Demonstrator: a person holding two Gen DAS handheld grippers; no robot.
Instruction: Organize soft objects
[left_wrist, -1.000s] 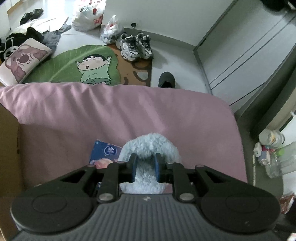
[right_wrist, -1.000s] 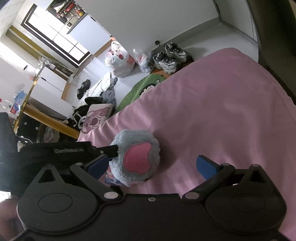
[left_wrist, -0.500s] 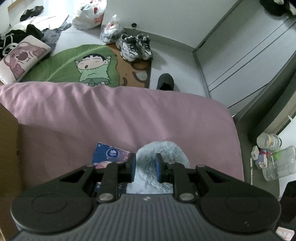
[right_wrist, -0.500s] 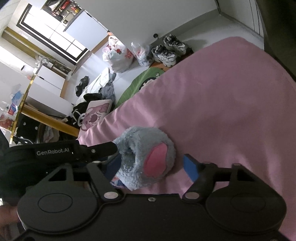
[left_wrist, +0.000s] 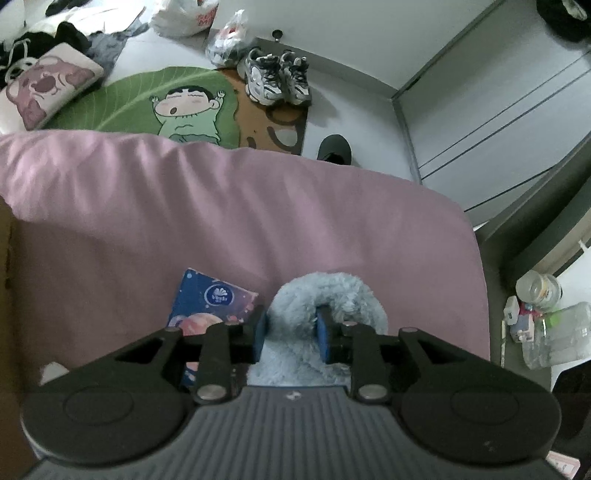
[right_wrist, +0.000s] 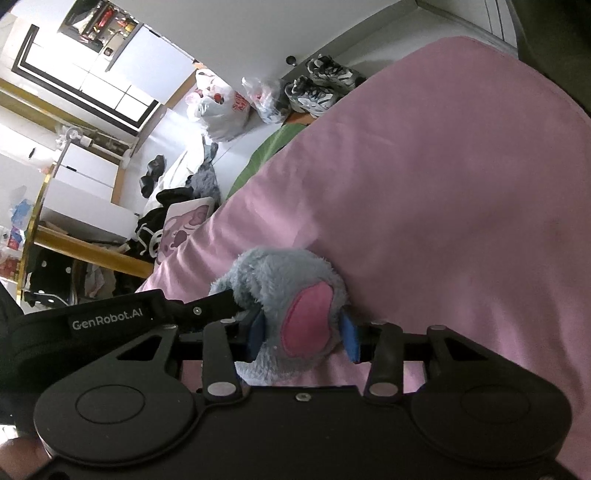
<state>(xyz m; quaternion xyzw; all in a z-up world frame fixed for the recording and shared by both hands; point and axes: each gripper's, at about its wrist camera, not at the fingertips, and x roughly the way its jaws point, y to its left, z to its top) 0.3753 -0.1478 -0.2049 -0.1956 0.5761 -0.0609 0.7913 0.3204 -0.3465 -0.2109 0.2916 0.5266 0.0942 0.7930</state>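
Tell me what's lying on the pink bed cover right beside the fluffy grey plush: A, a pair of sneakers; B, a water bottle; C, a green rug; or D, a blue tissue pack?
D: the blue tissue pack lies on the pink bed cover just left of the grey plush, which both the left tongs and the right tongs are closed on.

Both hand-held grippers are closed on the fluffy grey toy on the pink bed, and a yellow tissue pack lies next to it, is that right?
Not quite: the tissue pack is dark blue, not yellow, as the left wrist view shows. The rest holds: the left hand-held gripper and the right hand-held gripper both grip the fluffy grey toy on the pink bed.
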